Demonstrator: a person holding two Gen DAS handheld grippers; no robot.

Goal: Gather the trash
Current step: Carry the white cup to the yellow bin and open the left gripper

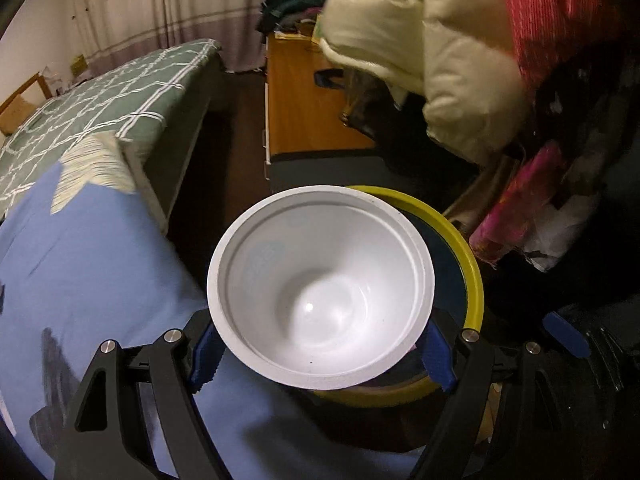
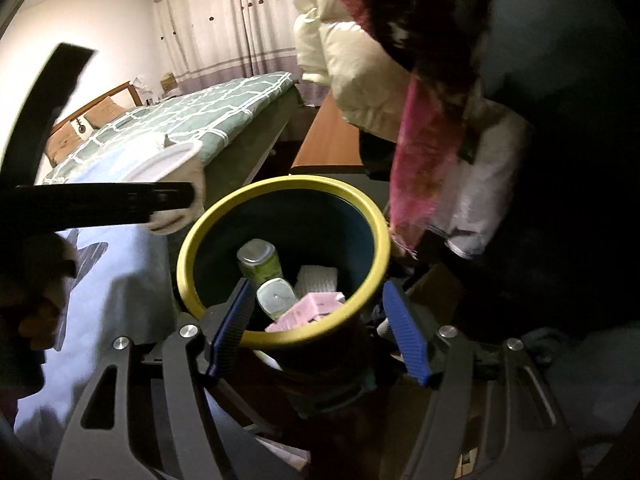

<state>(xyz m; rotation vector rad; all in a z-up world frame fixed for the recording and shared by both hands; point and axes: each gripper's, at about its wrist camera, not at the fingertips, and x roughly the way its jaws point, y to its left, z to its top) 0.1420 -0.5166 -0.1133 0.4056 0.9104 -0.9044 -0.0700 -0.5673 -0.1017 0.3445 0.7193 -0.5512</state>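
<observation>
My left gripper (image 1: 320,360) is shut on a white disposable paper cup (image 1: 320,280), with the blue pads pressing its sides below the rim. The cup is empty and its mouth faces the camera. It hangs over the left edge of a dark bin with a yellow rim (image 1: 474,268). In the right wrist view the same cup (image 2: 172,160) shows up and to the left of the bin (image 2: 280,188). My right gripper (image 2: 318,328) stands open just above the bin's near rim, holding nothing. Inside the bin lie two green bottles (image 2: 260,264), a white packet (image 2: 316,278) and a pink box (image 2: 308,308).
A bed with a green checked cover (image 1: 100,100) and a light blue sheet (image 1: 80,280) lies left of the bin. A wooden desk (image 1: 304,108) stands behind it. A cream padded jacket (image 1: 420,48) and pink cloth (image 1: 516,208) hang close on the right. A hand (image 2: 36,312) grips the left tool.
</observation>
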